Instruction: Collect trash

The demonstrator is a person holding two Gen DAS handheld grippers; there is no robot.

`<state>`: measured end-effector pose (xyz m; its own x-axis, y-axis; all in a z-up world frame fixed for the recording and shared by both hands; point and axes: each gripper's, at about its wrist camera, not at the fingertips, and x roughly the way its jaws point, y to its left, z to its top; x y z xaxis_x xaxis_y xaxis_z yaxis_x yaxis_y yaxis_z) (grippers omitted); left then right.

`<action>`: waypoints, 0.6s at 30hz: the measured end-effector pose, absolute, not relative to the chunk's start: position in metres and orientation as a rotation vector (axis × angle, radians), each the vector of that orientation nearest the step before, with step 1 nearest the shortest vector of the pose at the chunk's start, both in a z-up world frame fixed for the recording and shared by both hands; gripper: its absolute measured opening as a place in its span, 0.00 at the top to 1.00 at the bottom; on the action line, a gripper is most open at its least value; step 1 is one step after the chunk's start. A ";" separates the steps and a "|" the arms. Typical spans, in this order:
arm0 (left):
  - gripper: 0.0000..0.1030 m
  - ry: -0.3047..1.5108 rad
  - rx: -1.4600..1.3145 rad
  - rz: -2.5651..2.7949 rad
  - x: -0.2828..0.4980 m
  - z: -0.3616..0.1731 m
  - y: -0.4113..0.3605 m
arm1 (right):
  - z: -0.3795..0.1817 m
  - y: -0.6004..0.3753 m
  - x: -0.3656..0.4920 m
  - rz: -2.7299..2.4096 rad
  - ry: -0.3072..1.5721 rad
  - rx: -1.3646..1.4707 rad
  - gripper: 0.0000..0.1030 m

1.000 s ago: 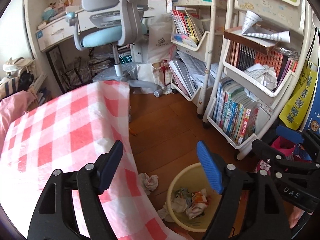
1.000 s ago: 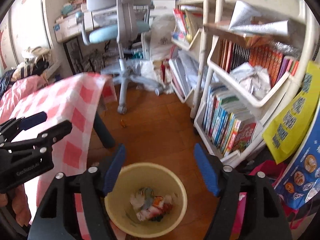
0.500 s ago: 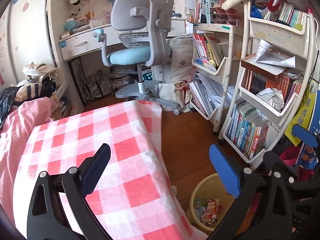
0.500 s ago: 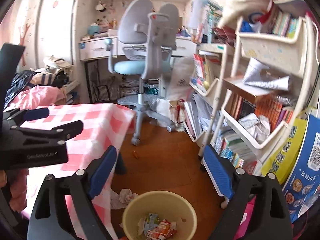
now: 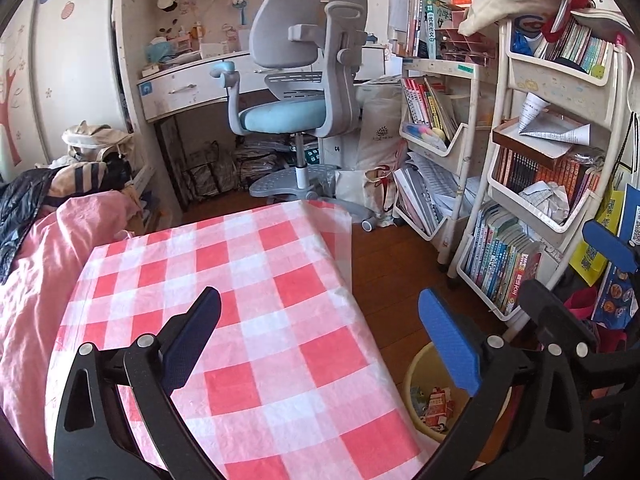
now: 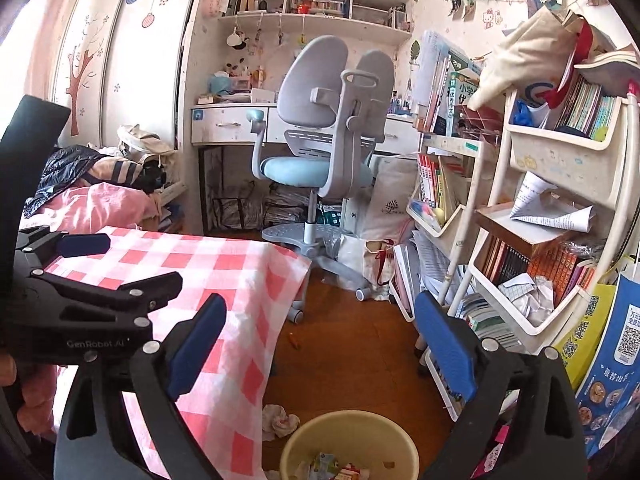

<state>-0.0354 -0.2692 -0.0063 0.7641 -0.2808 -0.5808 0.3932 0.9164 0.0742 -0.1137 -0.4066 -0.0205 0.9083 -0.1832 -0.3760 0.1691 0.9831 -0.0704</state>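
- Both claws released, nothing held. Left claw (image 5: 320, 344) hangs over the bench draped in a red-and-white checked cloth (image 5: 256, 280); right claw (image 6: 320, 344) hangs over the brown wooden floor (image 6: 352, 344), above the bin.
- Round pale-yellow plastic waste bin (image 6: 296, 446) sits on the floor at near right of the bench, already holding wrappers and crumpled scraps.
- Remaining trash I can see: a crumpled white paper wad (image 6: 280, 422) on the floor, just beside the bin's left rim and close against the hanging cloth; farther out, a small orange scrap (image 6: 295, 341) on open floor.
- Risk: reaching for the wad, a finger could snag the cloth edge and drag it off the bench. The gap between cloth and bin looks tight.
- Risk: a low approach may knock the bin's rim. It looks light, so it could tip or skid and spill its contents.
- Risk: the wad is soft and loose. A shallow pinch may catch only a fold and drop it short of the bin.
- Risk: the orange scrap lies flat and small, so the pads may scrape the floor and push it away.
- Risk: the claws sit close together, so crossing paths invites a collision.
- White wheeled book cart (image 6: 532, 332) crowds the right side, so a wide swing could clip it.
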 end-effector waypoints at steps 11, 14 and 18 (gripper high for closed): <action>0.07 0.598 0.170 -0.280 -0.029 -0.002 -0.218 | -0.017 -0.371 -0.103 -0.133 0.370 -0.091 0.10; 0.07 0.604 0.157 -0.242 -0.025 -0.002 -0.199 | -0.015 -0.360 -0.099 -0.118 0.364 -0.096 0.09; 0.07 0.610 0.143 -0.196 -0.020 -0.001 -0.174 | -0.013 -0.344 -0.094 -0.105 0.354 -0.097 0.08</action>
<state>-0.0205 -0.1737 -0.0014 0.8019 -0.1405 -0.5808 0.2246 0.9716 0.0750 -0.0941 -0.3440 -0.0133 0.9328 -0.1198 -0.3400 0.0857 0.9898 -0.1134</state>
